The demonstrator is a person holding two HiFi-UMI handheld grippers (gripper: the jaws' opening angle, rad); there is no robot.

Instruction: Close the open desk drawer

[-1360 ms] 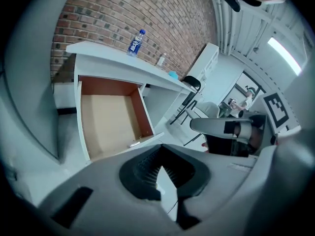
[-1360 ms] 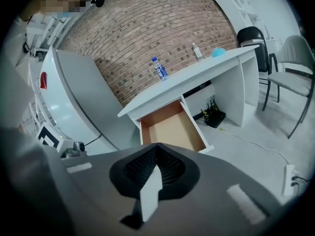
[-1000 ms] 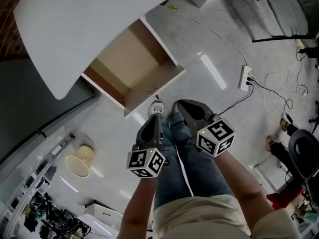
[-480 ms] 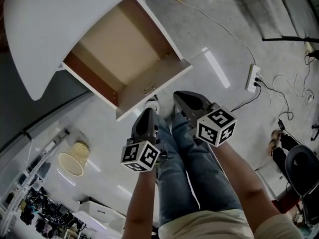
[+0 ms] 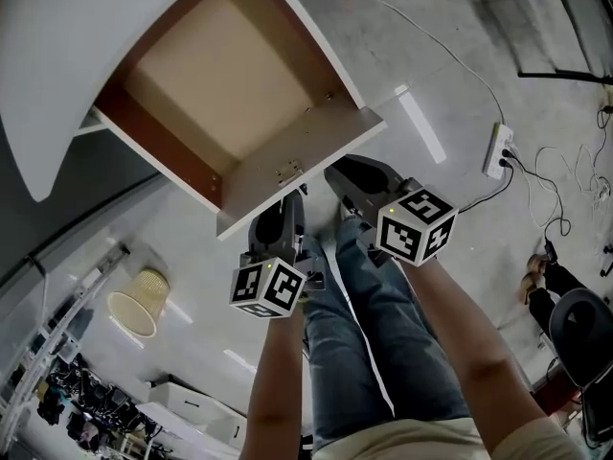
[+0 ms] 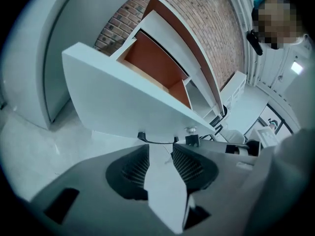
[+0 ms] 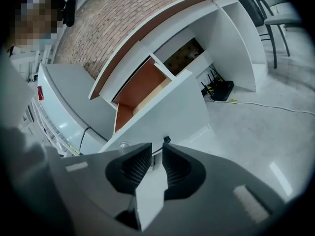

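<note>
**Drawer open; both grippers released at its front panel**

The drawer point(image 5: 225, 80) stands pulled well out from under the white table point(image 5: 67, 27). Its brown inside is bare, and its white front panel point(image 5: 305, 164) faces the person. A dark curved handle point(image 6: 158, 140) is fixed to that panel.

The left gripper point(image 5: 291, 202) is just short of the front panel, below its middle, pointing at the handle. Its fingers point(image 6: 134, 167) have just been opening and now stand parted, grasping nothing. The handle lies just beyond their tips.

The right gripper point(image 5: 337, 174) is beside the left one, at the same panel. Its fingers point(image 7: 175, 169) have likewise just been opening and show a narrow gap with nothing gripped. The front panel rises close ahead of them.

The person's legs point(image 5: 359, 324) are below the drawer. A pale wastebasket point(image 5: 134, 303) stands on the floor to the drawer's lower left. A power strip point(image 5: 499, 153) lies well off to its right.
</note>
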